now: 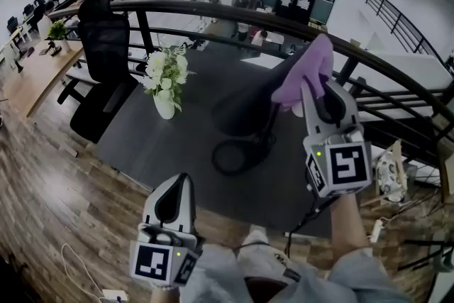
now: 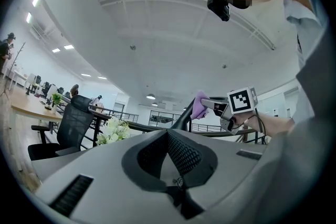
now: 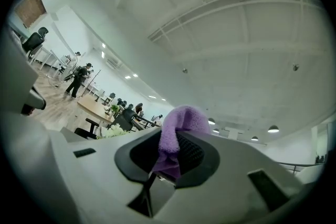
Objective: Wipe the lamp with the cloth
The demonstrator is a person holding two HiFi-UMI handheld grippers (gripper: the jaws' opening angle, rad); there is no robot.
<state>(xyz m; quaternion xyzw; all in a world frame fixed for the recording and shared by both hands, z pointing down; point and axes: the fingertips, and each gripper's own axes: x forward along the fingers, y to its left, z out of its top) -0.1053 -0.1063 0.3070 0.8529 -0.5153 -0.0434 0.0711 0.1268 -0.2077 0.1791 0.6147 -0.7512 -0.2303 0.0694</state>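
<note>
A black desk lamp with a ring-shaped base stands on the dark table. A purple cloth hangs from my right gripper, which is shut on it and held up just right of the lamp's head. In the right gripper view the cloth fills the gap between the jaws. My left gripper sits low at the table's near edge, shut and empty, pointing upward. In its own view the jaws meet, and the cloth shows beyond them.
A white vase of pale flowers stands on the table left of the lamp. A black office chair is behind on the left. A dark curved railing runs behind the table. Cables and clutter lie on the wooden floor at right.
</note>
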